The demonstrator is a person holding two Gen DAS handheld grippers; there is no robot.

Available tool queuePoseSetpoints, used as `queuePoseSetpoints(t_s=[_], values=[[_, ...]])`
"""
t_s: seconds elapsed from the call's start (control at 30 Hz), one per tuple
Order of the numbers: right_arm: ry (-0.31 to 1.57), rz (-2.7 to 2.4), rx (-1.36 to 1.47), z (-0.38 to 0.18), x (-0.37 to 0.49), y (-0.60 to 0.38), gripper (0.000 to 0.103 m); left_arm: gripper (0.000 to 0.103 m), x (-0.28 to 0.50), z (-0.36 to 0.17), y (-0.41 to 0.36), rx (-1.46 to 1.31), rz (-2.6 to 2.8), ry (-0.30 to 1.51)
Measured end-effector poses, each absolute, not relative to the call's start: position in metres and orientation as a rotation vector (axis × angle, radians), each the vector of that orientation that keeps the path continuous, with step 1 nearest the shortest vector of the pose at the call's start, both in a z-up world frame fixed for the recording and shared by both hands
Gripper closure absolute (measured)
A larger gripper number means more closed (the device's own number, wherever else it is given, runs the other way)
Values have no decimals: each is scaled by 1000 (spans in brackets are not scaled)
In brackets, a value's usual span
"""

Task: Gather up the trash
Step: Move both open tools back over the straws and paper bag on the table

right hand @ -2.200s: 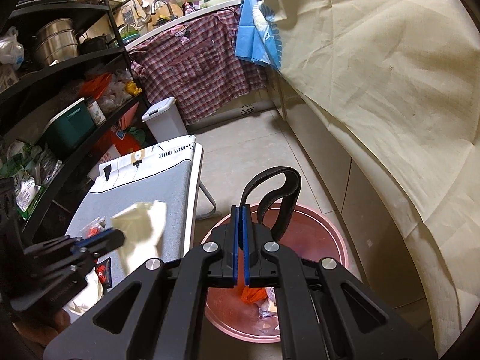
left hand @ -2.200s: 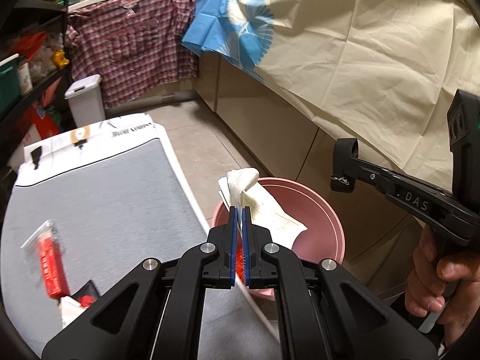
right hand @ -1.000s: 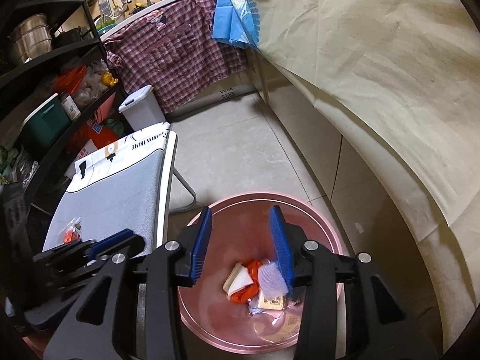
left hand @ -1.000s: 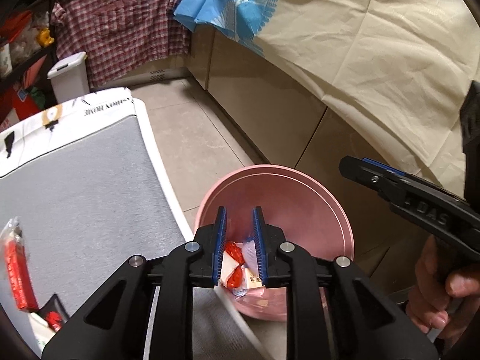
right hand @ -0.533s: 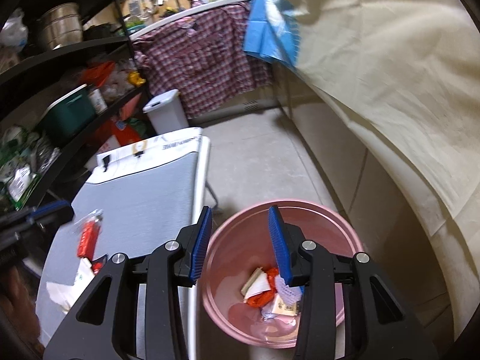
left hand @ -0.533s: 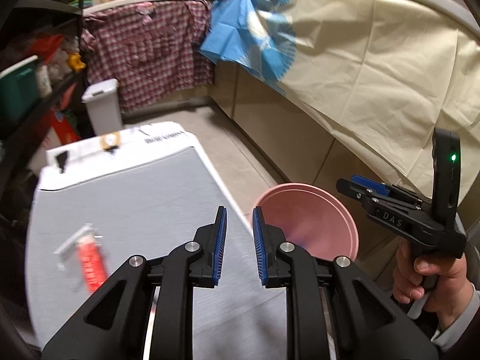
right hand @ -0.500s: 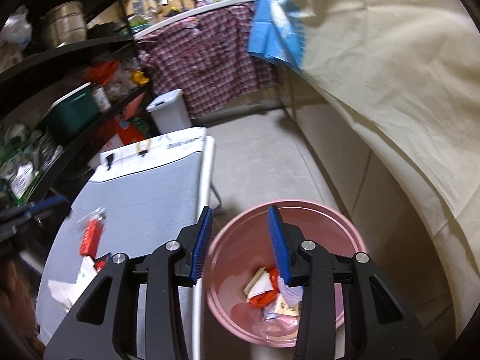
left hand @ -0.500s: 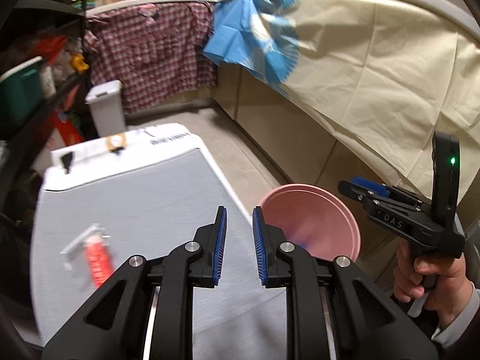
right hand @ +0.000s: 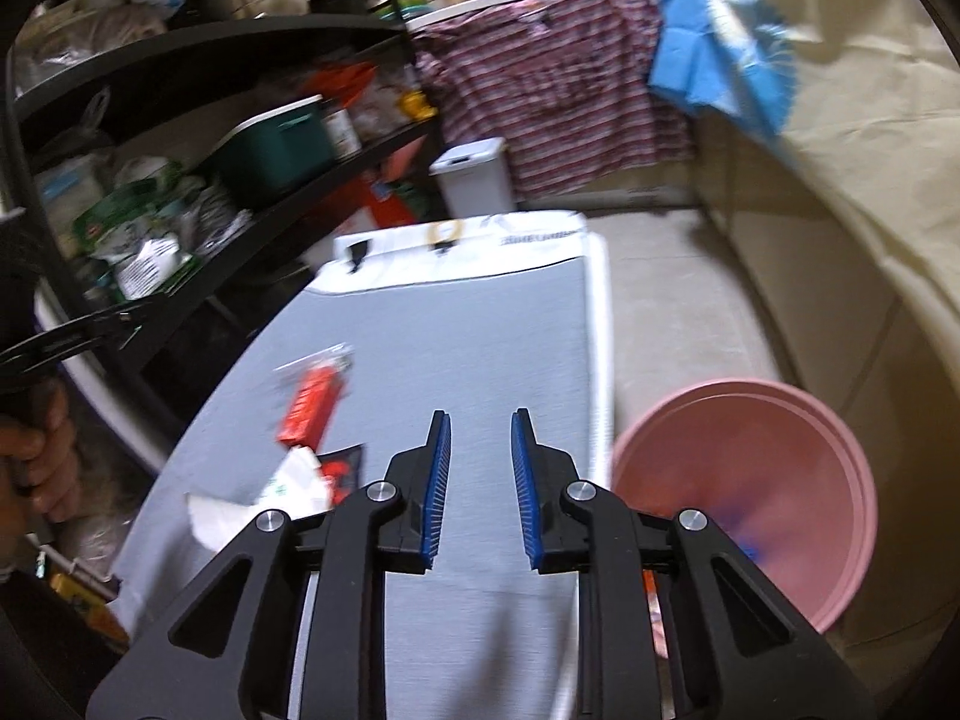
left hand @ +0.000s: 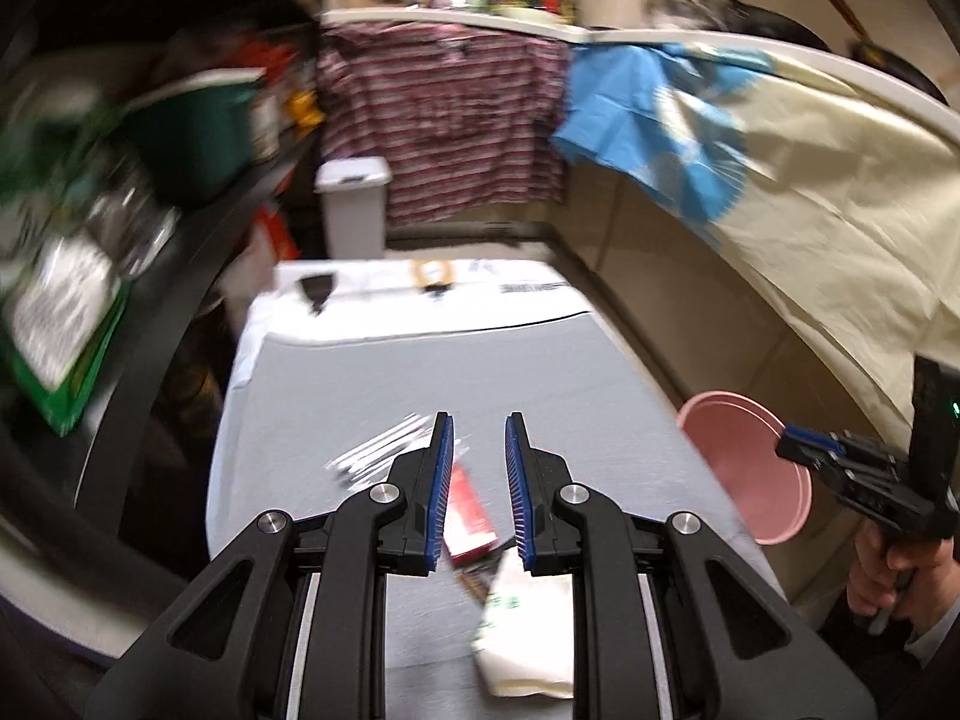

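Observation:
On the grey table [left hand: 372, 396] lie a red packet in clear wrap [left hand: 468, 498], a white crumpled paper [left hand: 522, 642] and a dark wrapper [right hand: 343, 468]. My left gripper [left hand: 478, 420] hovers above the red packet, open, with nothing pressed between its pads. My right gripper [right hand: 480, 414] hangs over the table's right part with nothing between its jaws, which are closing. From the right wrist view the red packet [right hand: 312, 402] and white paper [right hand: 264, 498] lie to its left. The pink bucket [right hand: 750, 480] stands on the floor right of the table.
Black shelves [right hand: 180, 138] full of goods line the left side. A white bin [right hand: 474, 180] and a plaid shirt [right hand: 558, 78] are at the far end. A cream sheet [left hand: 840, 192] covers the cabinets on the right. A hand [left hand: 882, 576] holds the right gripper [left hand: 840, 462].
Both grippers swung left, from over the pink bucket to over the table. The white paper the left gripper held has been let go. The right jaws have narrowed.

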State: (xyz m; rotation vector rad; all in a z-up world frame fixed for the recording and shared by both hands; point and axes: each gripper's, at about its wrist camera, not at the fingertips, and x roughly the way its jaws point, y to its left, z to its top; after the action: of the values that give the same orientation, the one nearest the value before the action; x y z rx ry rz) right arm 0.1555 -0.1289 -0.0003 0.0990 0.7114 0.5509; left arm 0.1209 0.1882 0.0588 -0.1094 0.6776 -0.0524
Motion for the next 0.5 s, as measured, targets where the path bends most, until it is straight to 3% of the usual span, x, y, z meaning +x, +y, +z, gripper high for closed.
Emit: queuePoseSetpoints(t_s=[0.5], values=[[869,766,-10,-53,154,-21,80,85,129,13,240,-138,-21,732]])
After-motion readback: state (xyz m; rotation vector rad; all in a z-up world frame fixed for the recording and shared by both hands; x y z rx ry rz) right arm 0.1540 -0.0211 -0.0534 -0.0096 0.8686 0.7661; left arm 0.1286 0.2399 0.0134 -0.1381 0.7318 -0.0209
